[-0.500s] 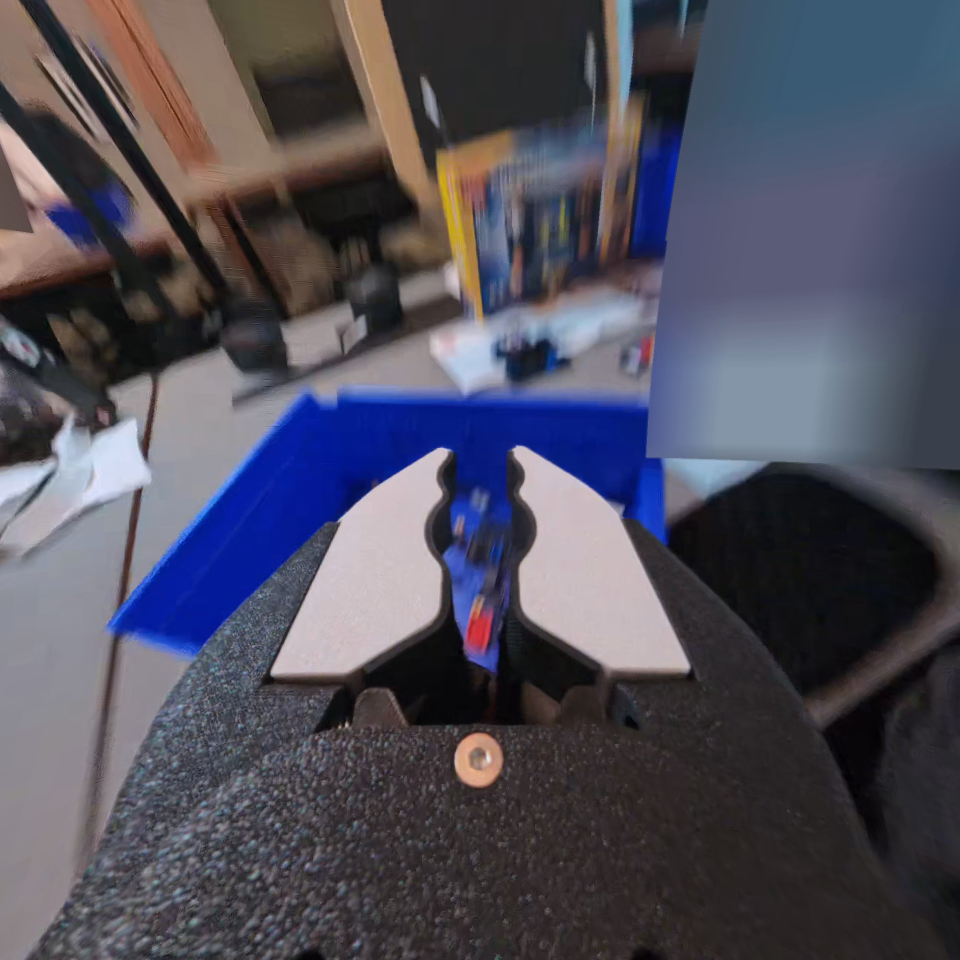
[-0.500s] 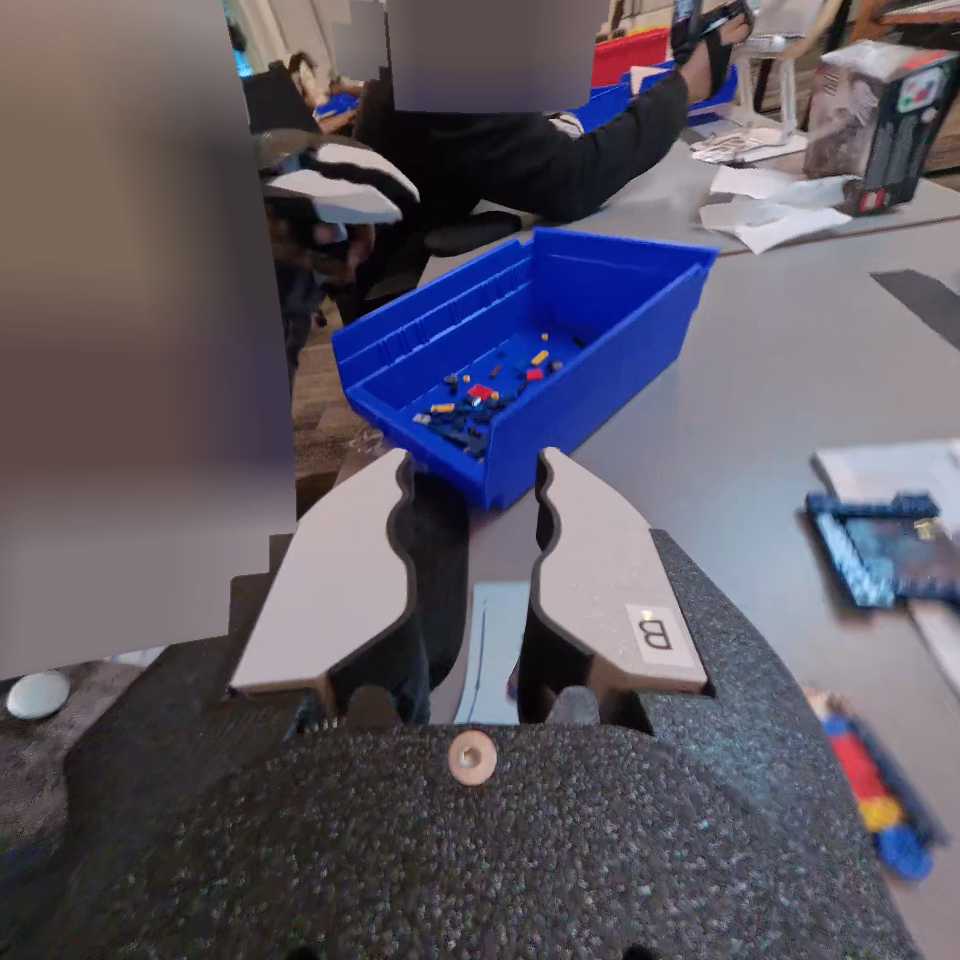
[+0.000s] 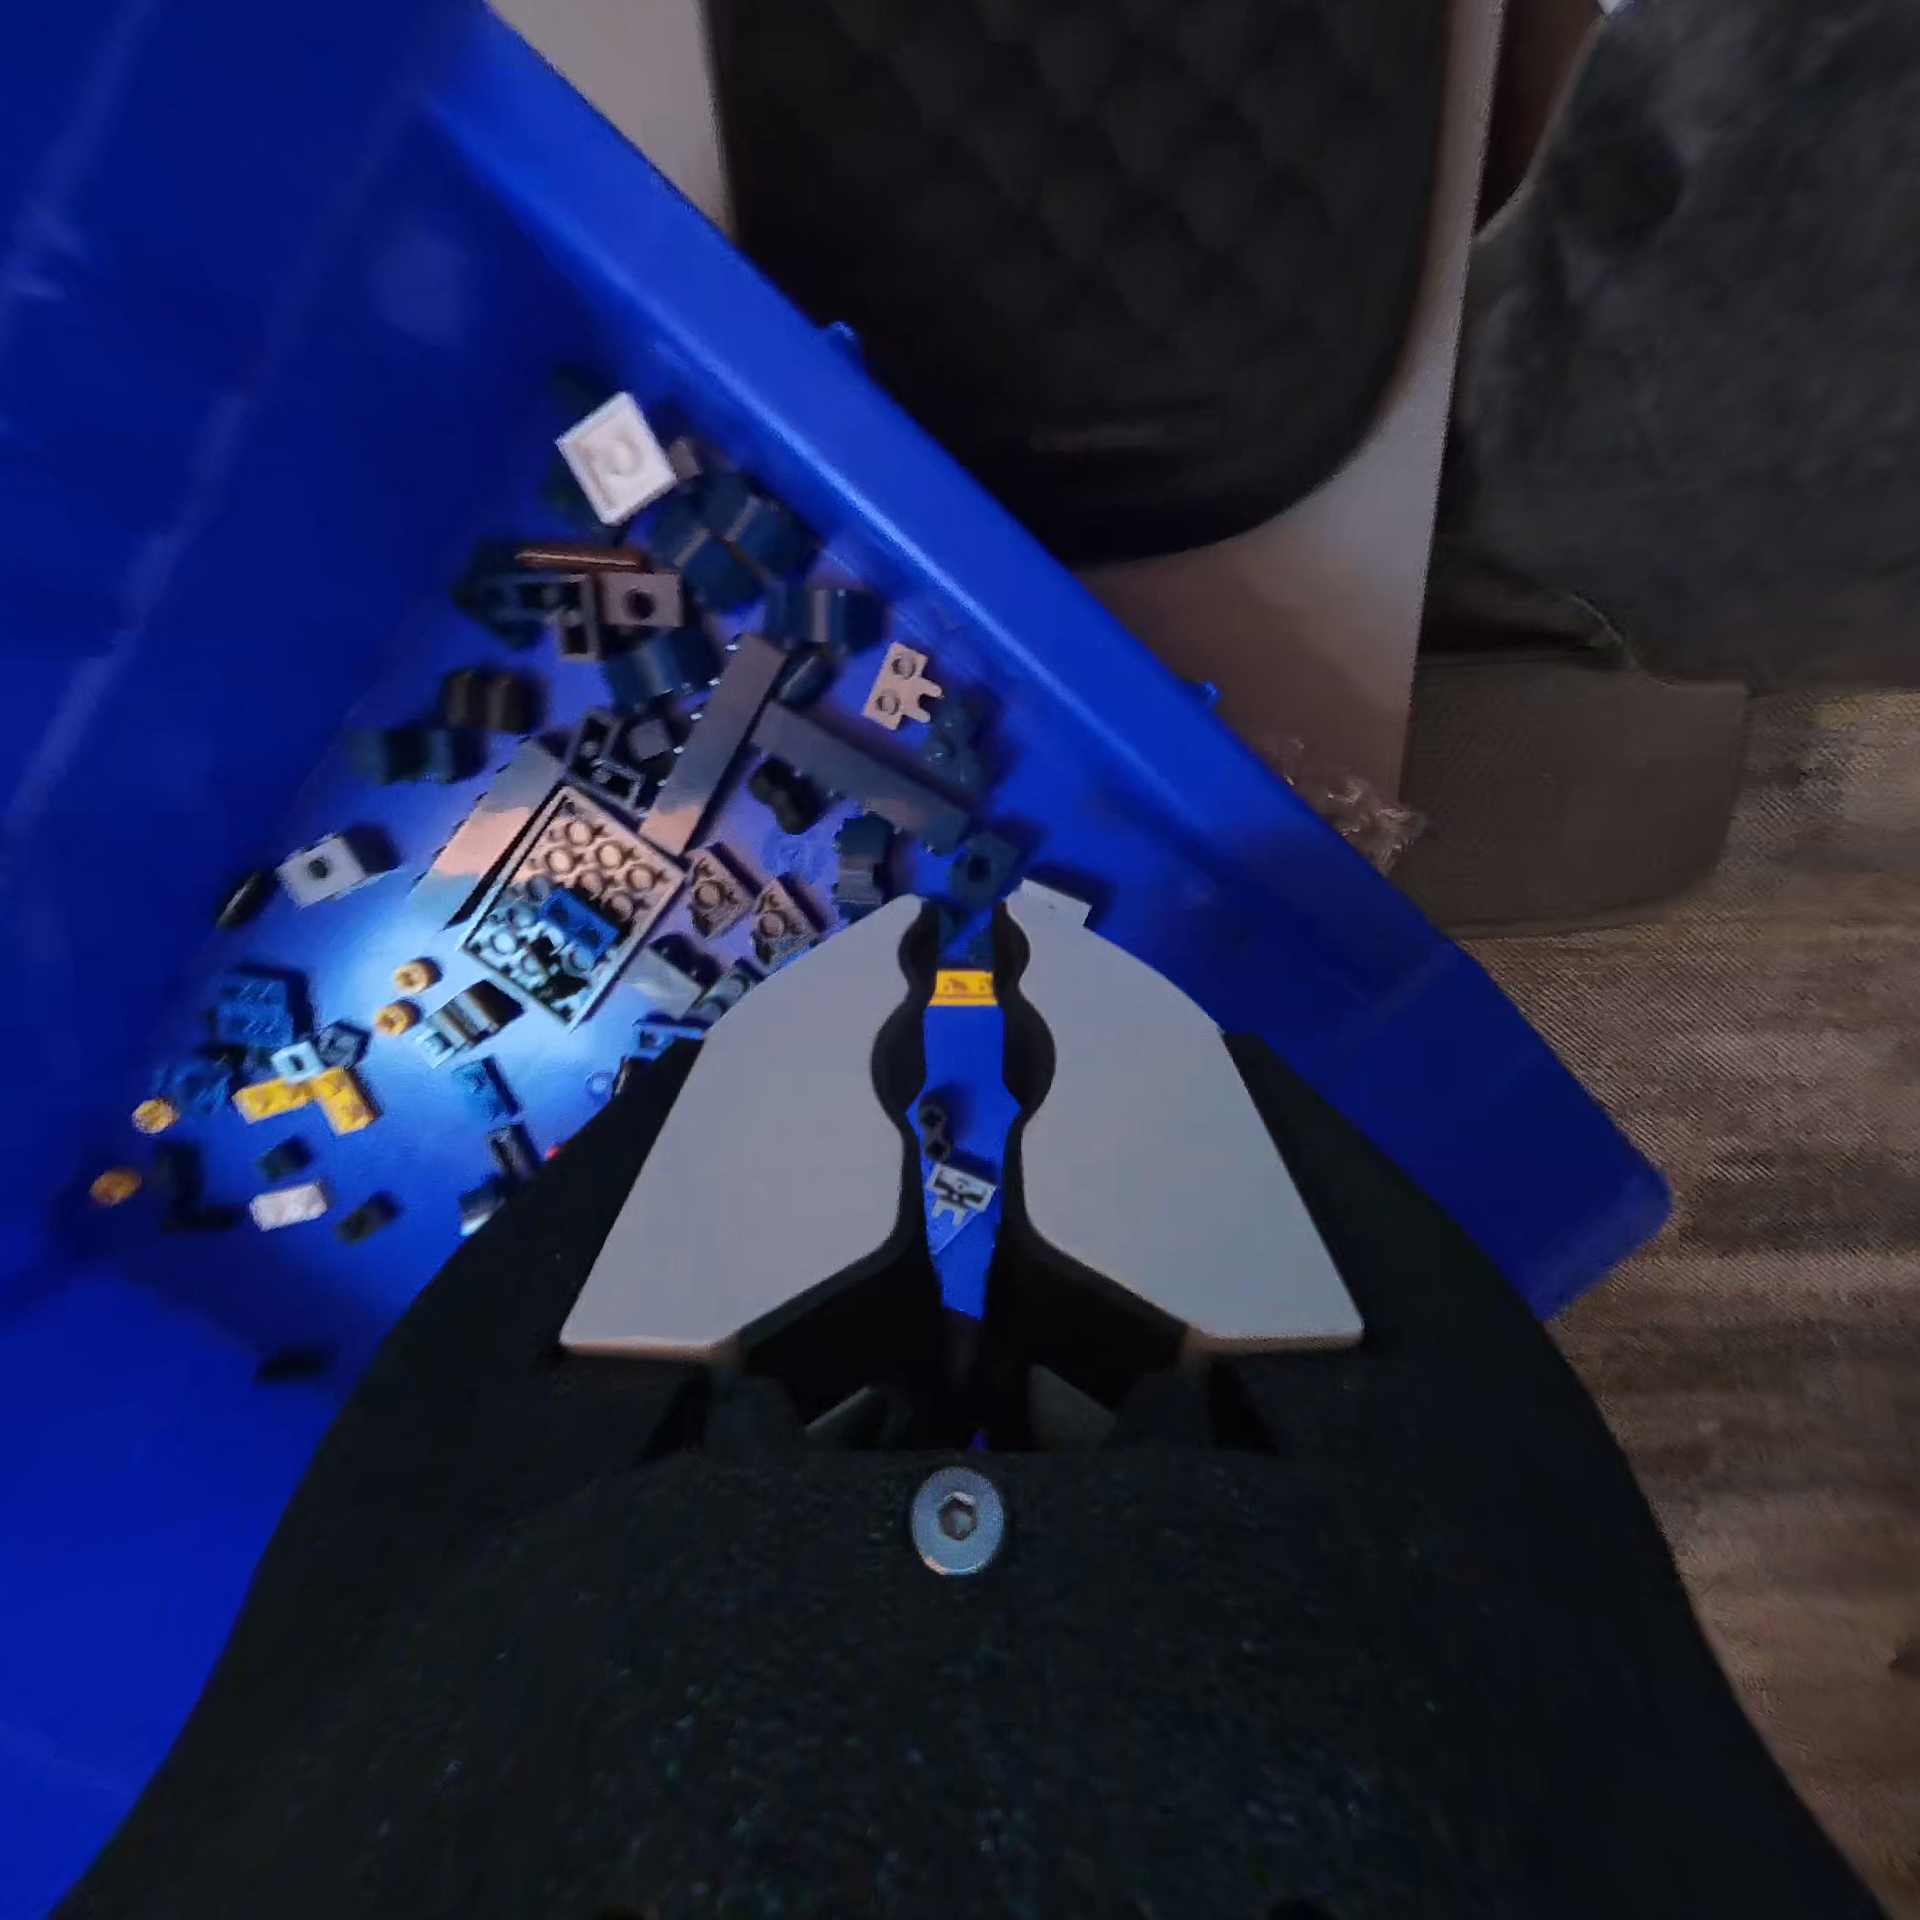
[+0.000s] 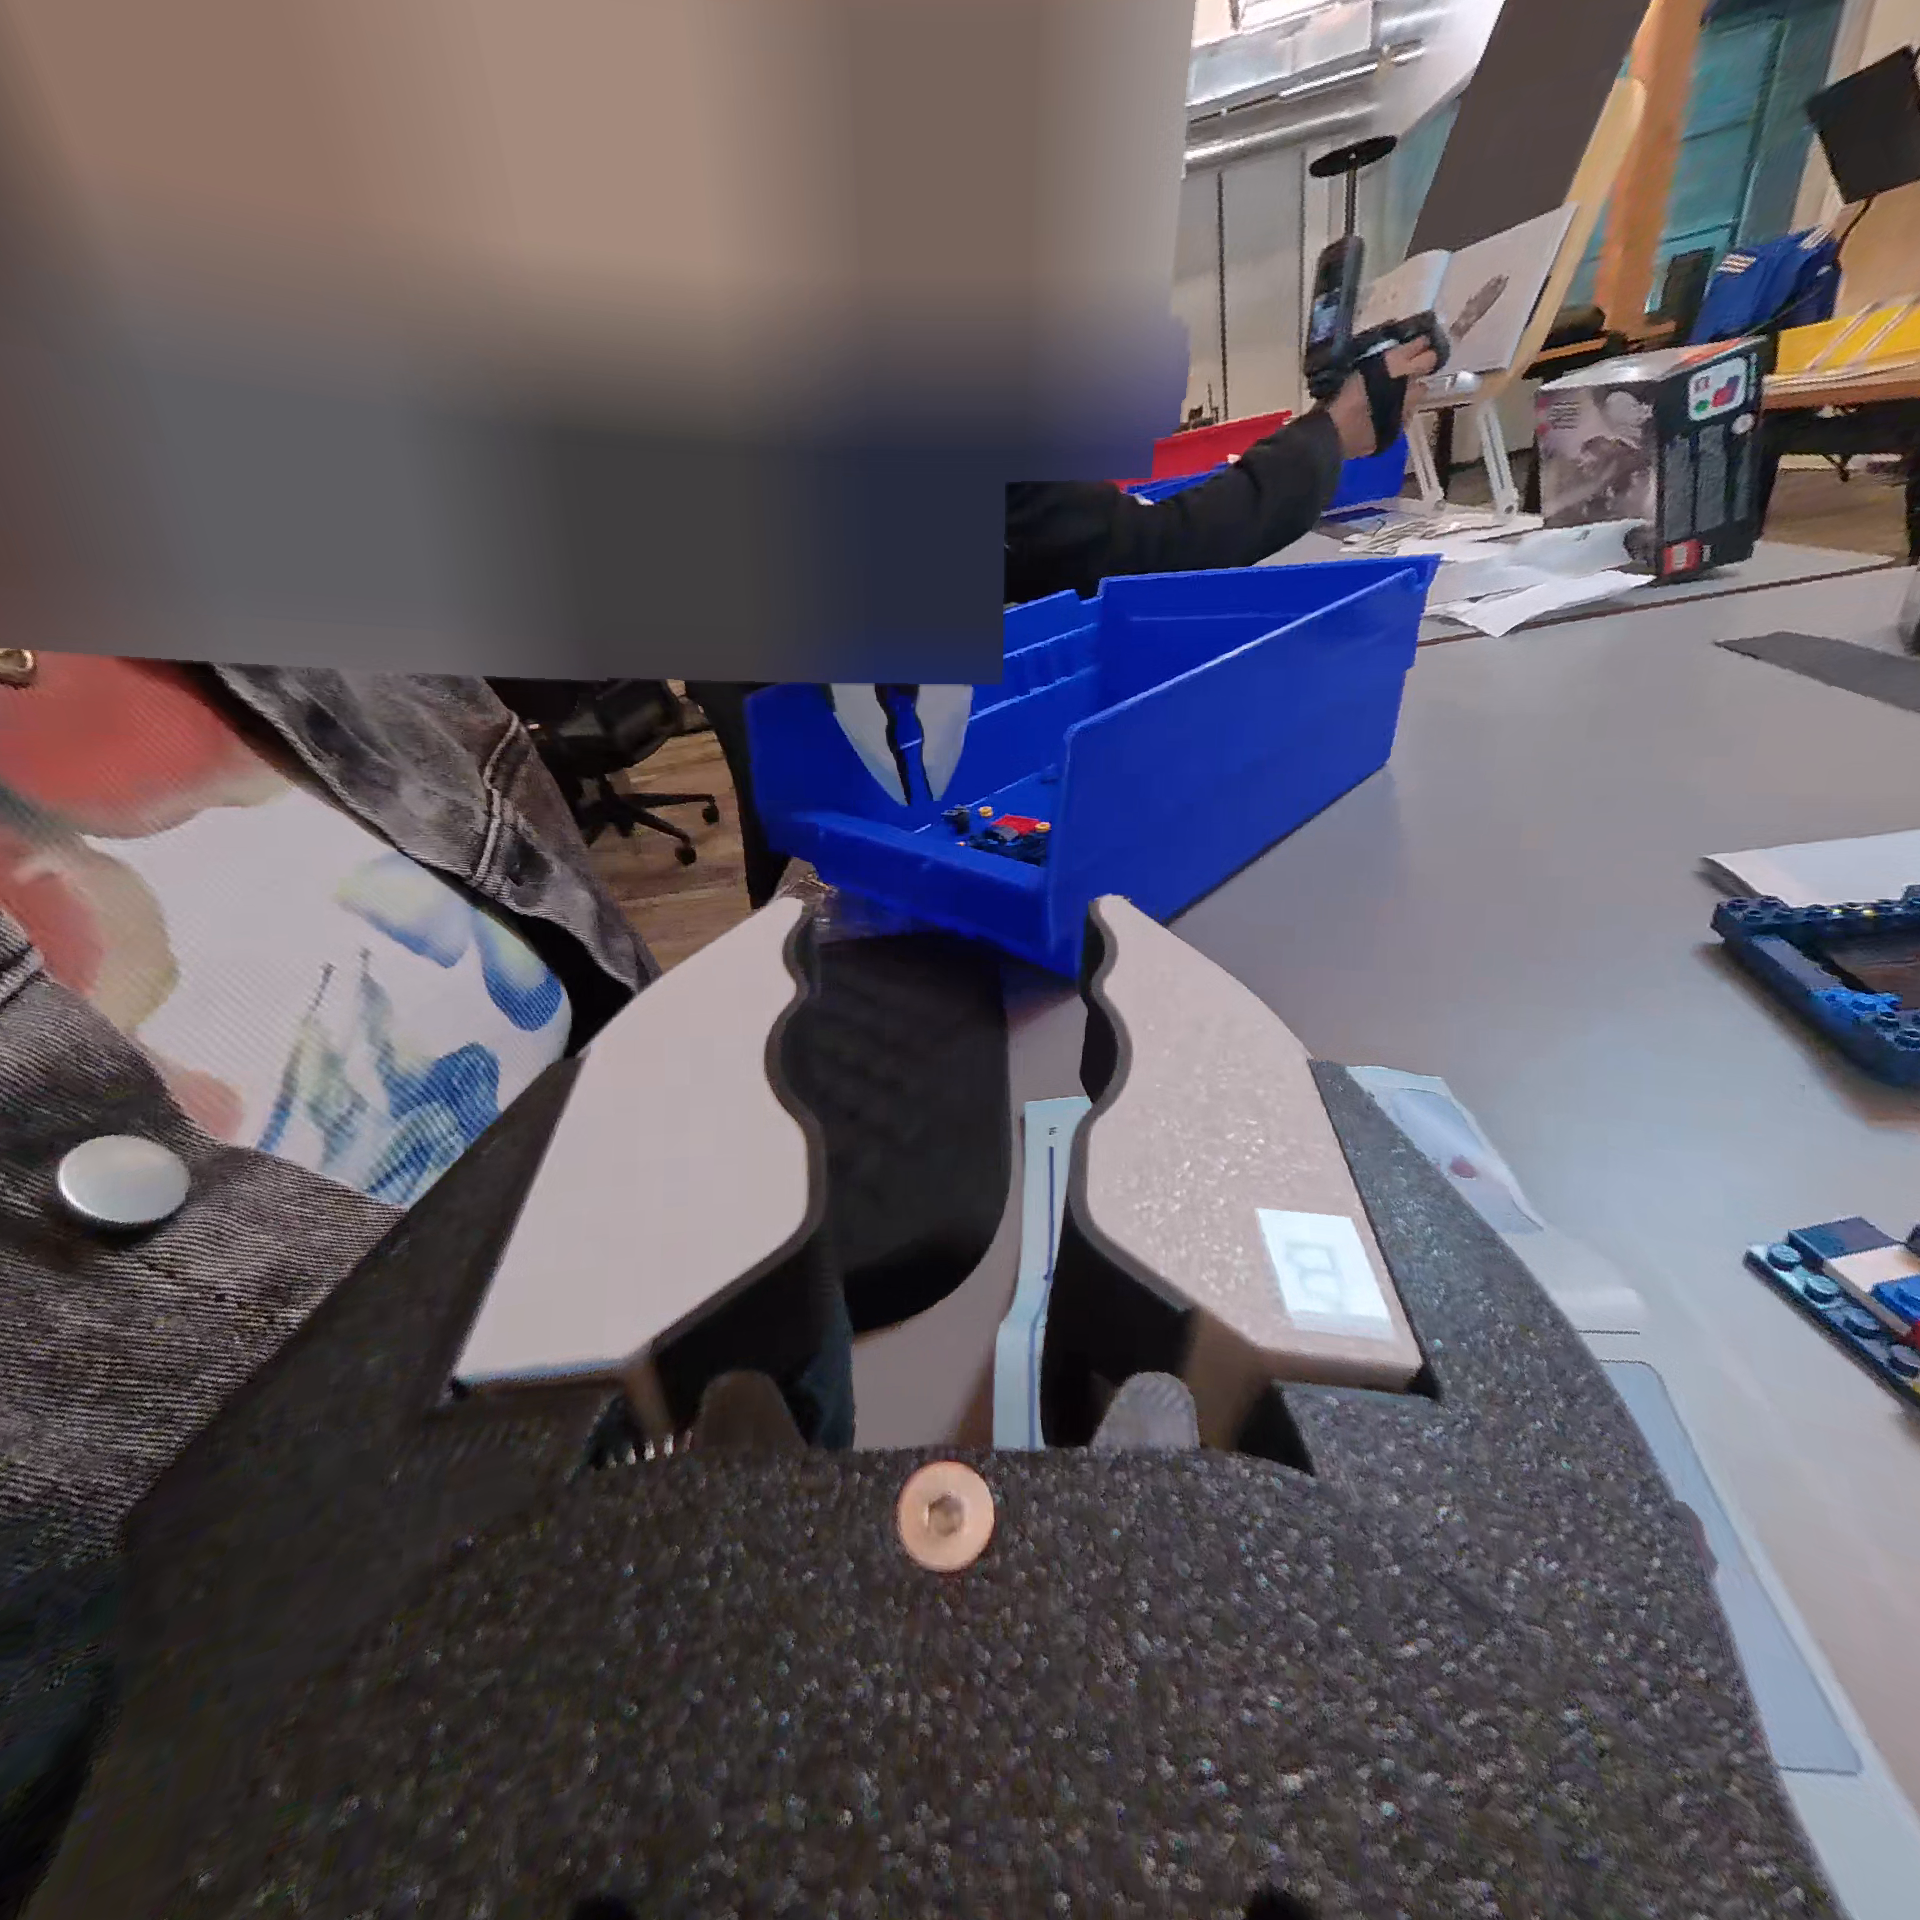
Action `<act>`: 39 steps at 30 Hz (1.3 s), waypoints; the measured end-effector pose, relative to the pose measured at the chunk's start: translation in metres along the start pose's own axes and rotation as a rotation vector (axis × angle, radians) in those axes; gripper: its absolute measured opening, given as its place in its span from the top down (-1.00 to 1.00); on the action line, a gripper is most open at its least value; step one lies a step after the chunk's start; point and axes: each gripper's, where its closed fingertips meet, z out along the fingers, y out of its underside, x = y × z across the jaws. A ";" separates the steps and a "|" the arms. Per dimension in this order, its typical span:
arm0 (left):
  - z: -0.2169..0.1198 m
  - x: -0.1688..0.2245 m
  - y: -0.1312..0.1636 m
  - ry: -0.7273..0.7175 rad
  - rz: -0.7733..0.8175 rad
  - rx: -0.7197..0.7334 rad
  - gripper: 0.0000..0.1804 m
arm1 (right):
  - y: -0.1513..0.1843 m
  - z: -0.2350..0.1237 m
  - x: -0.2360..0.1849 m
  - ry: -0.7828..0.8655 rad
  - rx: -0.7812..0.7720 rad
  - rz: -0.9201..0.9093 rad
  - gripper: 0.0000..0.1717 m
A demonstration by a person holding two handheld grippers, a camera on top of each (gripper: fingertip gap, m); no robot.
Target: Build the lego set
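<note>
So my left gripper [image 3: 961, 920] was down in the blue plastic bin [image 3: 1195, 748] over loose toy bricks [image 3: 582, 883], jaws nearly together on nothing; right gripper [image 4: 945, 925] hovered above the grey tabletop [image 4: 1558, 883], jaws apart.

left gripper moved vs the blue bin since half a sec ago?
Yes. The left gripper has dropped into the blue bin: earlier it was above the near rim, now its fingertips are down among the loose bricks by the side wall.

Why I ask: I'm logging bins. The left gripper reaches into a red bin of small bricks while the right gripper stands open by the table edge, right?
No. The left wrist view shows the left gripper in a blue bin of small bricks, not red. The rest holds.
</note>
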 end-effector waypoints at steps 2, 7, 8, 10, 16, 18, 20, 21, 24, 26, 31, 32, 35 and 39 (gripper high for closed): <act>0.007 -0.003 0.004 0.034 0.007 -0.014 0.91 | 0.000 0.000 0.001 0.008 -0.001 -0.011 0.44; 0.020 -0.006 0.017 0.107 0.036 -0.090 0.91 | -0.002 -0.003 0.003 0.023 0.018 -0.016 0.44; 0.022 -0.008 0.019 0.109 0.037 -0.105 0.91 | -0.003 -0.004 0.004 0.028 0.022 -0.017 0.44; 0.026 -0.012 0.019 0.107 0.026 -0.096 0.90 | -0.005 -0.006 0.005 0.036 0.037 -0.020 0.44; 0.028 -0.008 0.020 0.143 0.013 -0.082 0.81 | -0.006 -0.007 0.007 0.034 0.058 0.013 0.44; 0.027 -0.005 0.020 0.155 0.022 -0.095 0.73 | -0.005 -0.006 0.008 0.034 0.054 0.015 0.44; 0.028 -0.010 0.021 0.120 0.040 -0.107 0.75 | -0.004 -0.006 0.008 0.035 0.048 0.015 0.44; 0.028 -0.013 0.021 0.103 0.046 -0.106 0.78 | -0.004 -0.006 0.008 0.034 0.048 0.014 0.44; 0.028 -0.019 0.020 0.055 0.059 -0.100 0.76 | -0.005 -0.006 0.007 0.033 0.053 0.015 0.44; 0.029 -0.021 0.021 0.039 0.062 -0.103 0.74 | -0.005 -0.006 0.008 0.032 0.055 0.020 0.44; 0.028 -0.028 0.022 -0.003 0.045 -0.107 0.74 | -0.004 -0.005 0.006 0.022 0.051 0.022 0.44; 0.028 -0.028 0.021 -0.001 0.037 -0.100 0.74 | -0.004 -0.005 0.006 0.021 0.050 0.022 0.44; 0.029 -0.033 0.021 -0.024 0.026 -0.101 0.74 | -0.004 -0.005 0.005 0.016 0.052 0.023 0.44; 0.028 -0.033 0.019 -0.014 0.010 -0.096 0.76 | -0.005 -0.005 0.005 0.014 0.056 0.026 0.44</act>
